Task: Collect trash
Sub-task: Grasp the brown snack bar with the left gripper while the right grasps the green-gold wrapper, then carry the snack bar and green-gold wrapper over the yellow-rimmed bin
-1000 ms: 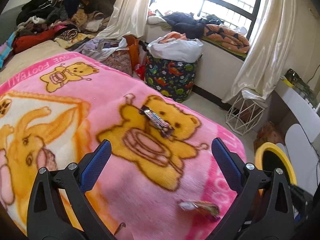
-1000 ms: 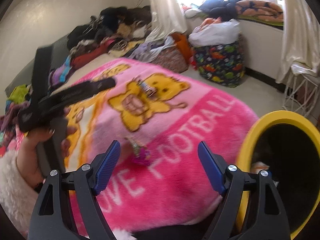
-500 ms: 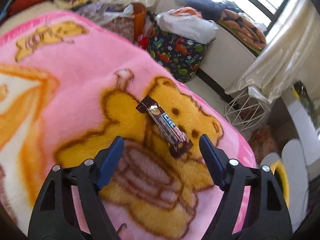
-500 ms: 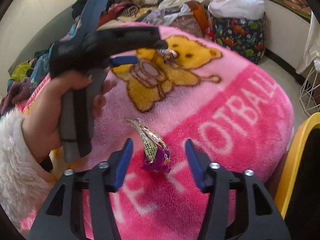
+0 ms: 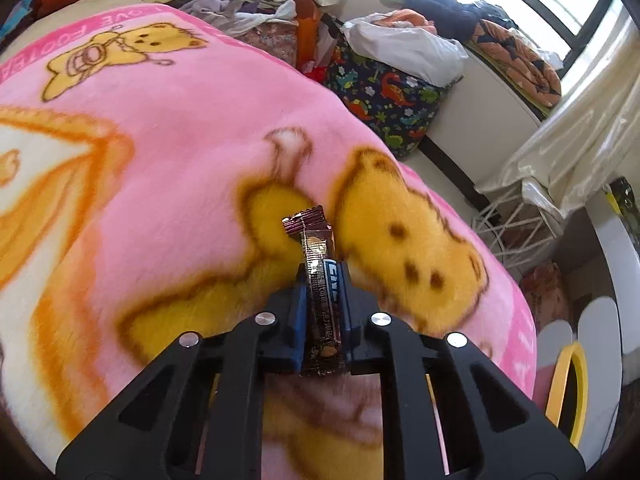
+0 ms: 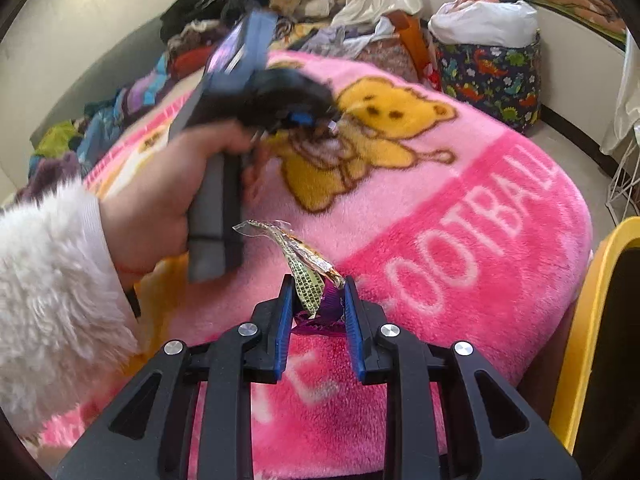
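Vs. a sec ago: the left gripper, then wide w/ the brown candy-bar wrapper lying far ahead on the yellow bear print, now has its blue fingers clamped narrow on that wrapper; the bar stands up between them, top end poking out over the pink blanket on the bed. The right gripper was also wide, w/ the crumpled gold-and-purple wrapper some way ahead by the "FOOTBALL" lettering; now its fingers are narrow and closing, wrapper between them, purple end low in the gap, gold/clear end sticking up and to the left. Pads look to be touching the wrapper's sides but can't tell how firm. In the right wrist view the person's hand w/ fluffy white sleeve holds the left gripper's grey handle, blurred, out over the bear print at far left; a sec ago it was nearer and higher. Containers: yellow-rimmed bin at near right beside the bed, inside dark, contents can't tell. Dinosaur-print basket on the floor past the bed's far edge, stuffed w/ a white bundle on top. White wire basket at right under the curtain, contents unclear.
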A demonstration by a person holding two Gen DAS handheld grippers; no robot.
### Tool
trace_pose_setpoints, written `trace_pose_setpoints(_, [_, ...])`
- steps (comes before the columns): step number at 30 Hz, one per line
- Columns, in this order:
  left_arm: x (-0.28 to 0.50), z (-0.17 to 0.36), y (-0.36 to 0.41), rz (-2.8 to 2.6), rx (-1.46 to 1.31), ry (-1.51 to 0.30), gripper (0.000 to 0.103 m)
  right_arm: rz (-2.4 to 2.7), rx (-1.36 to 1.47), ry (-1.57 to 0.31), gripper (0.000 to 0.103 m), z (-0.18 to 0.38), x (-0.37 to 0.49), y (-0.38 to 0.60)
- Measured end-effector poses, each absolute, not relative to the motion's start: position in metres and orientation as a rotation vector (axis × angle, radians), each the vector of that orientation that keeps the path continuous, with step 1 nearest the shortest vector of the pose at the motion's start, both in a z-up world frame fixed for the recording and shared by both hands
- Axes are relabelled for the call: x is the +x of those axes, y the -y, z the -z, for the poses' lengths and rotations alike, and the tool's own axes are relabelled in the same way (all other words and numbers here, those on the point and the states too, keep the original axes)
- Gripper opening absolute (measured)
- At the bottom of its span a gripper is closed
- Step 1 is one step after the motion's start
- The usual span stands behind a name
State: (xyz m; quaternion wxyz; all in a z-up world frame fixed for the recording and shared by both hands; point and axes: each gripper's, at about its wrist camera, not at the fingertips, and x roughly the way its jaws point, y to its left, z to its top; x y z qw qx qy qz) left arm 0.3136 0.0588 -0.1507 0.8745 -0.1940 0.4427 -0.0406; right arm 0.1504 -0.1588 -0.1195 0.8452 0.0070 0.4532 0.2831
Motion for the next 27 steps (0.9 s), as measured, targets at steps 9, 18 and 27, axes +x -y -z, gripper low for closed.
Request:
trace_pose_setpoints(9, [0.24,0.142,-0.053,0.147,-0.386,-0.885,0.007,-0.568,0.038,-0.905,0.023,0.099,0.133,0.176])
trace_pose_setpoints(18, [0.179,0.115,-0.031,0.189,-0.304,-0.795,0.007,-0.547,0.058,-0.83,0.023,0.073,0.116,0.195])
trace_pose_setpoints(27, [0.151,0.091,-0.011,0.232,-0.25,-0.743,0.007,-0.524,0.075,-0.782,0.023,0.055,0.108,0.209])
